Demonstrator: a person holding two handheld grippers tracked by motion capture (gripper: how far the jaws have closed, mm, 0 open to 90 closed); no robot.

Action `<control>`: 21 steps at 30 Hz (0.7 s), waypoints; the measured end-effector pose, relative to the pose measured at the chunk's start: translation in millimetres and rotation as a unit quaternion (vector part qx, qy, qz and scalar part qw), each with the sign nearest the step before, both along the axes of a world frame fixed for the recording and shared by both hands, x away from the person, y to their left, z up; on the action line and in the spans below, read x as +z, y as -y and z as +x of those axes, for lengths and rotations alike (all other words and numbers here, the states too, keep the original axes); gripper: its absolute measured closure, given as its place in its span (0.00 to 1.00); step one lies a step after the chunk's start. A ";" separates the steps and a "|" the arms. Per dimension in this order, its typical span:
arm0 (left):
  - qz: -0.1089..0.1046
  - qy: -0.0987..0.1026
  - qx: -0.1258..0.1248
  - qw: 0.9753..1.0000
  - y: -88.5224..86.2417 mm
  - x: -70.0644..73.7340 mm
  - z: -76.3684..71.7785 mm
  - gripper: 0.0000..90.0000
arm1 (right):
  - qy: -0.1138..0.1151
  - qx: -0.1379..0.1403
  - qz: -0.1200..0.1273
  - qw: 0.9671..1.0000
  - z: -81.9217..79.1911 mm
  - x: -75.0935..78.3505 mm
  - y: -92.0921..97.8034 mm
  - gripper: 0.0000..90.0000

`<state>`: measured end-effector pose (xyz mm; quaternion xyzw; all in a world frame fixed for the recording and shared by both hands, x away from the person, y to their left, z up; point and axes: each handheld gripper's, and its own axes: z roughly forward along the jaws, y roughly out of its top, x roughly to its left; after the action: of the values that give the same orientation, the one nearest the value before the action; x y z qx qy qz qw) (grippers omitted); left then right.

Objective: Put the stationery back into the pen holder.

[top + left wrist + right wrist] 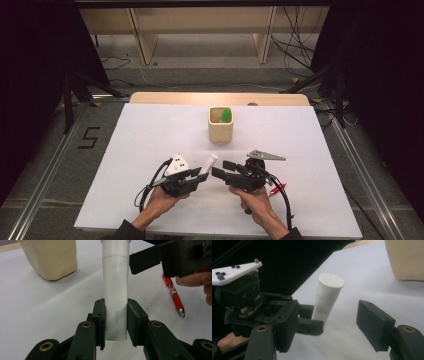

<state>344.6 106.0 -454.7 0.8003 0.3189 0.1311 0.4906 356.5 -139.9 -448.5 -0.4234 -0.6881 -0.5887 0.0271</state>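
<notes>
Clamping the white glue stick [115,292] by its base, the left gripper [200,176] presents it while the right gripper [220,172], jaws wide apart, looks set to close on the cap.

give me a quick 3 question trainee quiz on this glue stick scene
1. True or false: the left gripper is shut on the glue stick.
2. What lies on the table near the right hand? A) scissors B) a red pen C) a ruler
3. Fill in: the green thing sits inside the ____.

Key
1. True: its fingers press both sides of the stick's lower end.
2. B: the red pen lies on the white table by the right hand. The right gripper is open near the stick's cap.
3. Cup: the beige cup behind the grippers.
</notes>
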 end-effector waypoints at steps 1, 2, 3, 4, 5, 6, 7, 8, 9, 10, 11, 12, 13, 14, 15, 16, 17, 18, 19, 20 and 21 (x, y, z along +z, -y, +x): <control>-0.001 0.000 0.001 1.000 0.9 -0.2 -0.6 0.78 | -0.003 -0.001 0.002 1.000 0.7 -0.1 -0.7 0.39; -0.002 0.000 0.000 1.000 1.7 -0.2 -0.9 0.78 | -0.006 -0.001 0.003 1.000 1.2 -0.1 -1.3 0.39; -0.001 0.000 -0.002 1.000 2.3 -0.2 -1.2 0.78 | -0.009 0.001 0.005 1.000 1.8 -0.4 -2.0 0.39; 0.002 0.000 -0.004 1.000 3.0 -0.3 -1.4 0.78 | -0.012 0.002 0.010 1.000 2.9 -1.1 -2.4 0.39; 0.003 0.000 -0.006 1.000 3.8 -0.6 -1.4 0.78 | -0.015 0.002 0.014 1.000 3.9 -1.8 -2.6 0.39; 0.005 -0.002 -0.008 1.000 4.5 -0.8 -1.3 0.78 | -0.016 0.002 0.014 1.000 4.4 -2.1 -2.9 0.39; 0.005 -0.002 -0.008 1.000 5.3 -1.0 -1.8 0.78 | -0.015 0.000 0.013 1.000 5.0 -2.4 -3.4 0.39; 0.006 -0.001 -0.009 1.000 5.9 -1.0 -2.0 0.78 | -0.015 0.001 0.014 1.000 5.7 -3.1 -3.5 0.40; 0.007 0.000 -0.010 1.000 6.4 -0.9 -2.4 0.78 | -0.018 0.000 0.014 1.000 6.1 -3.4 -3.8 0.40; 0.006 0.000 -0.012 1.000 7.0 -0.7 -2.8 0.78 | -0.019 -0.001 0.014 1.000 6.6 -4.0 -4.0 0.41; 0.005 -0.001 -0.012 1.000 7.6 -0.5 -3.3 0.78 | -0.019 -0.002 0.017 1.000 7.1 -4.4 -4.5 0.42; 0.005 -0.001 -0.013 1.000 8.2 -0.4 -3.7 0.78 | -0.020 -0.003 0.018 1.000 7.4 -4.6 -4.6 0.43; 0.007 0.001 -0.014 1.000 8.7 -0.3 -4.1 0.78 | -0.023 -0.004 0.022 0.999 7.7 -4.6 -4.7 0.44; 0.006 0.001 -0.015 1.000 9.3 -0.3 -4.5 0.78 | -0.026 -0.004 0.026 0.999 8.1 -4.7 -4.8 0.45; 0.006 0.002 -0.015 1.000 9.8 -0.3 -4.6 0.78 | -0.026 -0.004 0.030 0.999 8.8 -5.2 -4.9 0.47; 0.007 0.003 -0.016 1.000 10.5 -0.3 -5.0 0.78 | -0.028 -0.003 0.034 0.999 9.3 -5.3 -5.0 0.48; 0.012 0.008 -0.016 1.000 11.2 -0.1 -5.4 0.78 | -0.031 -0.003 0.038 0.999 9.6 -5.4 -5.1 0.50; 0.014 0.009 -0.017 1.000 11.7 0.2 -5.8 0.78 | -0.033 -0.004 0.041 0.999 9.8 -5.4 -5.1 0.51; 0.012 0.009 -0.018 1.000 12.0 0.3 -6.0 0.78 | -0.034 -0.004 0.043 0.998 10.0 -5.5 -5.2 0.53; 0.011 0.010 -0.018 1.000 12.0 0.7 -6.2 0.78 | -0.034 -0.005 0.045 0.998 10.1 -5.7 -5.4 0.54; 0.011 0.011 -0.019 1.000 12.0 1.1 -6.3 0.78 | -0.035 -0.005 0.046 0.998 10.3 -6.0 -5.3 0.55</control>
<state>338.3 94.0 -453.7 0.8101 0.2971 0.1344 0.4872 366.8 -134.6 -454.5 -0.4450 -0.6570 -0.6048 0.0676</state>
